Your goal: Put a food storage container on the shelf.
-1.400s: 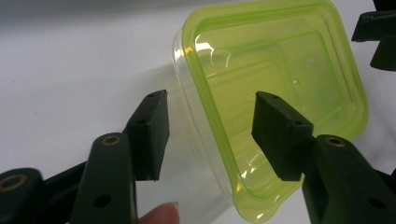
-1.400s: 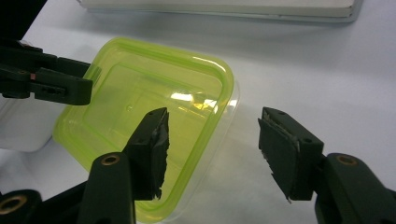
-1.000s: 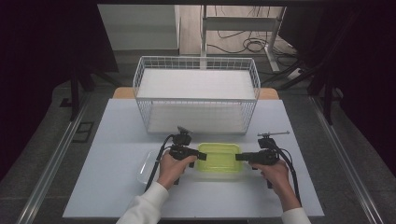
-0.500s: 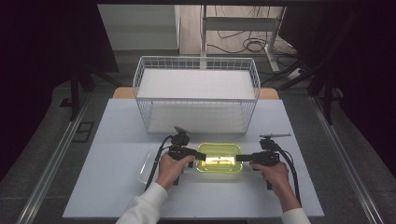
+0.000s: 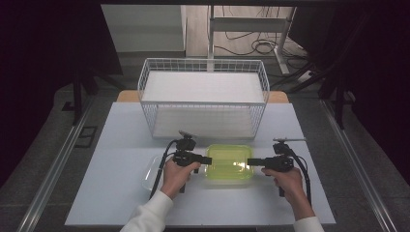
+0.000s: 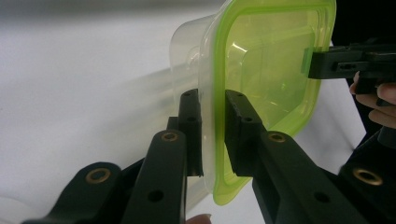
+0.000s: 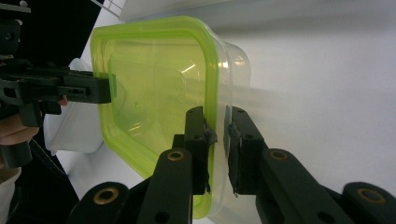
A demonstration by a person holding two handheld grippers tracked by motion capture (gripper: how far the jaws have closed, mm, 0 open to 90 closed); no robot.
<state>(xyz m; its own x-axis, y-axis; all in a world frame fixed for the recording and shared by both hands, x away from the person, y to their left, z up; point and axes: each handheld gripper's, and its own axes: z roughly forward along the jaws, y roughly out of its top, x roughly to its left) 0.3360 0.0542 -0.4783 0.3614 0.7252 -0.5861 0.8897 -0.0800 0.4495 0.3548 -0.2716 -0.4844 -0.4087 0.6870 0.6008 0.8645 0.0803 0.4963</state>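
High view: both claws (image 5: 206, 159) (image 5: 250, 162) clamp green-lidded container (image 5: 228, 163) on white table (image 5: 121, 145); dark room.

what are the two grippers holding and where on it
Both hold the clear container with the green lid. The left gripper pinches its rim at one short end, and the right gripper pinches the rim at the opposite end.

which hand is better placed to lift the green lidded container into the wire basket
Neither alone. The left gripper and right gripper each clamp an opposite rim of the green-lidded container, level with each other and about equally far from the wire basket, so a two-handed lift looks best.
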